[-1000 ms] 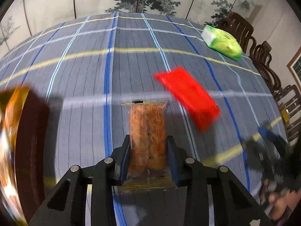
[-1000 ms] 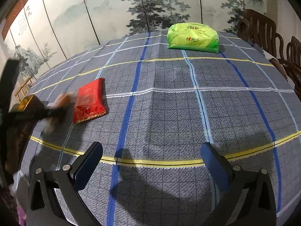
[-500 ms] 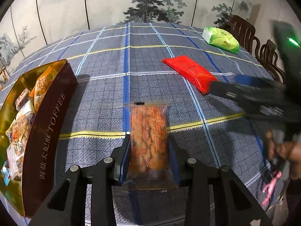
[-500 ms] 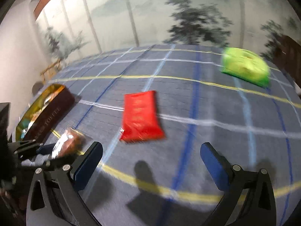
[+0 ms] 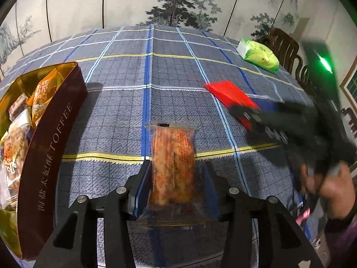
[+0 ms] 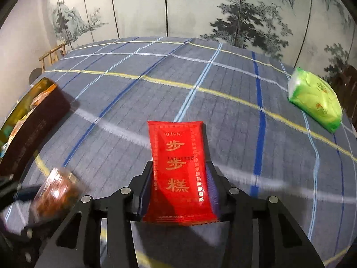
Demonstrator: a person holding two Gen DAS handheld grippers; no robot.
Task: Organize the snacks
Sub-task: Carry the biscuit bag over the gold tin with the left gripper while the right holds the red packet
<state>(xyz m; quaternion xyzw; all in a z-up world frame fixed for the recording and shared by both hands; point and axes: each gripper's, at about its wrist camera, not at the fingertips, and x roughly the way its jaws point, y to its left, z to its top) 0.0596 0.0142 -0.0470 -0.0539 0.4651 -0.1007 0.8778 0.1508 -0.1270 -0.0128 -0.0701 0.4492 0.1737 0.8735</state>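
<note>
My left gripper [image 5: 173,174] is shut on a clear packet of orange-brown biscuits [image 5: 173,163] and holds it above the checked tablecloth. A dark red toffee tin [image 5: 44,143] with a gold inside holds several snack packets at the left. My right gripper [image 6: 178,178] is shut around a red snack packet with gold characters [image 6: 178,169]. In the left wrist view the right gripper [image 5: 252,111] is on the red packet [image 5: 227,93]. In the right wrist view the tin [image 6: 29,120] is far left and the biscuit packet [image 6: 55,192] shows blurred at lower left.
A green tissue pack [image 5: 258,54] lies at the table's far right, also in the right wrist view [image 6: 314,98]. Dark wooden chairs [image 5: 283,42] stand beyond it. A painted folding screen [image 6: 178,6] backs the table. The person's hand [image 5: 323,178] is at the right.
My right gripper moved in over the red packet and closed on it. My left gripper kept hold of the biscuit packet, and the tin came into its view at the left.
</note>
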